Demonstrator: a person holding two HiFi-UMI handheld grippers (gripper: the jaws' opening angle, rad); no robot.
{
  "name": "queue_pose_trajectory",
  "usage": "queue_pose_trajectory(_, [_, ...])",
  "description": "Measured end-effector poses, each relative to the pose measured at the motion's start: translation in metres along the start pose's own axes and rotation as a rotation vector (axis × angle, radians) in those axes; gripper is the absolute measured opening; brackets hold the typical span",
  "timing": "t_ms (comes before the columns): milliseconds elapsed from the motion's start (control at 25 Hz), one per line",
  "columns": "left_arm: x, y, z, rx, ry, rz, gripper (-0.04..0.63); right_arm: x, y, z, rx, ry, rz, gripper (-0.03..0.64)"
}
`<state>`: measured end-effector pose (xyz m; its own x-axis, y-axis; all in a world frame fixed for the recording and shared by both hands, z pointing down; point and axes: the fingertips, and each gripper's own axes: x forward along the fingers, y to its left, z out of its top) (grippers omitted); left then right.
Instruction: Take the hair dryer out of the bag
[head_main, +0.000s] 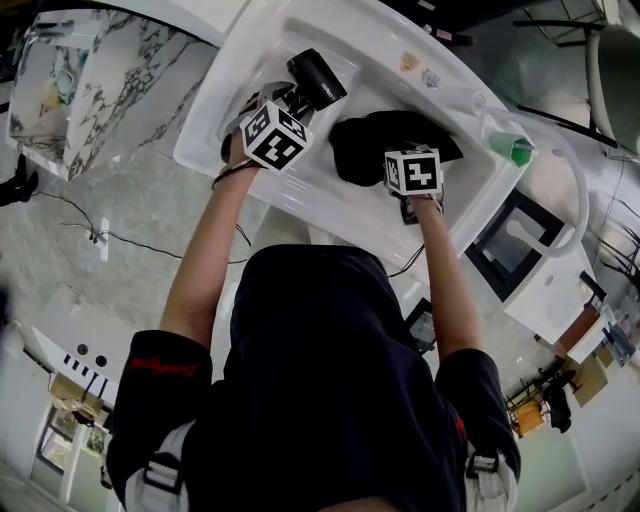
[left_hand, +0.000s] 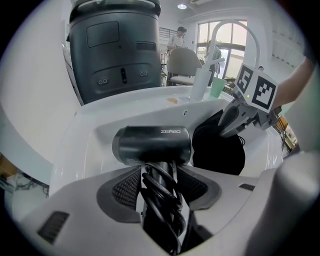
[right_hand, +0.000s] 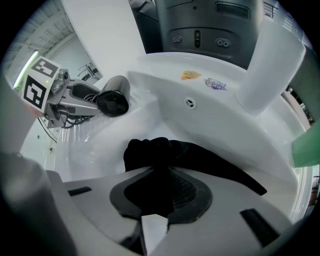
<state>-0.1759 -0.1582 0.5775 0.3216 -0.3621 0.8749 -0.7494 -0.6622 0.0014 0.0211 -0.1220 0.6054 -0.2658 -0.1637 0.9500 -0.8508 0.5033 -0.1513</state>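
Dark shirt (head_main: 330, 380) and shoulders fill the lower half of the head view, with the left forearm (head_main: 200, 260) and right forearm (head_main: 448, 280) reaching up the frame toward a white sink (head_main: 250, 60). From my station I read the left gripper (left_hand: 159, 175) in its own view. Its jaws are spread fairly wide and clamped on the handle of the black hair dryer (left_hand: 152, 145), whose cord is wound round that handle between the pads. That dryer is out of the bag, held over the sink's left part with its barrel crosswise, at upper centre-left of the head view. Near the middle of the head view is the right gripper (right_hand: 159, 187). I see its jaws nearly together, pinching a fold of the black bag (right_hand: 200, 155), which lies slumped in the basin just right of the dryer. Farther off, at the sink's far rim, I make out a white tap (right_hand: 272, 65) and a green cup (head_main: 517, 150) beside it.
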Motion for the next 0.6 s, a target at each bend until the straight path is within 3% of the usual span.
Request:
queue_pose_trajectory(240, [-0.002, 0.001, 0.001, 0.01, -0.002, 0.035, 0.215, -0.002, 0.003, 0.001, 0.001, -0.015, 0.022, 0.146])
queue_pose_trajectory(600, [-0.017, 0.003, 0.011, 0.002, -0.035, 0.084, 0.216, -0.01, 0.002, 0.001, -0.007, -0.049, 0.027, 0.158])
